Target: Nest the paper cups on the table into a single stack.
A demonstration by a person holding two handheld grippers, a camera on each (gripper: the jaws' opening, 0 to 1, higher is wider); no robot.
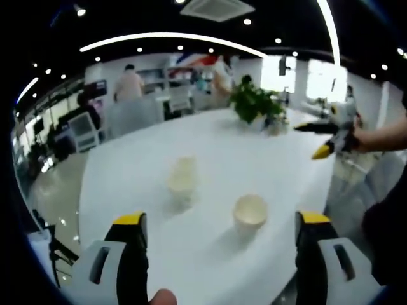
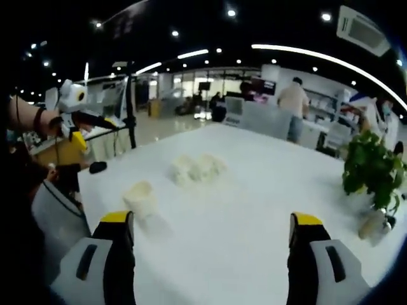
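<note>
Two paper cups sit on the white bench [image 1: 210, 152] in the left gripper view: an upright paper cup [image 1: 249, 213] at lower centre with its open mouth showing, and a blurred second cup [image 1: 183, 175] above and to its left, well apart from it. The left gripper [image 1: 219, 238] rises from the bottom of that frame with its yellow-tipped jaws spread wide, clamped on nothing, the upright cup lying beyond and between them. At the right edge of the same frame, the right gripper [image 1: 324, 140] hangs over the bench edge, its jaws apart. In the right gripper view, the right gripper's jaws stand wide apart at the bottom with nothing between them; a single cup [image 2: 141, 198] stands at lower left just above the left jaw, and a blurred cluster of cups [image 2: 198, 168] lies further up at centre, their number unclear. A potted plant [image 2: 372, 171] stands at the right edge of the bench, and people stand in the background.
</note>
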